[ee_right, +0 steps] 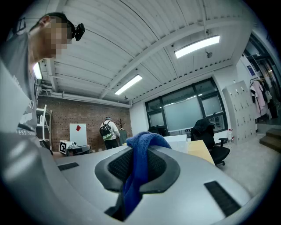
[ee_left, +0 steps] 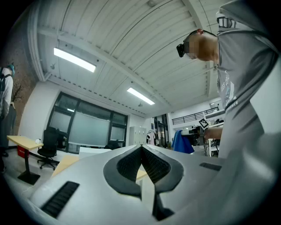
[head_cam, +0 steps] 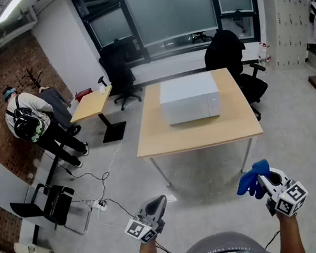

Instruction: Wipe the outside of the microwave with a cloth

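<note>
The wooden table [head_cam: 199, 137] stood well ahead of the person in the open office floor, with dark office chairs [head_cam: 231, 55] behind it. On its far half sat the white microwave [head_cam: 190, 100], squarely placed and apart from every edge. Its long axis ran left to right across the head view. The broad face turned toward the person looked like the door side, though the detail was too small to be sure.

Both grippers hung low and near the body, far from the table. The left gripper [head_cam: 158, 203] had its jaws fully together, with nothing between the pads. The right gripper [head_cam: 261, 180] was clamped on a blue cloth [head_cam: 252, 178], a bunched fold standing up above the pads and the rest trailing below.

The step in hand appeared to be the approach, so wiping had not begun. To do it well, the person would likely need to walk up to the near table edge, keep the right grip firm, and present a loose fold flat to the top panel. Strokes along the long axis seem best. The shut left gripper could brace the casing so that it does not slide.
</note>
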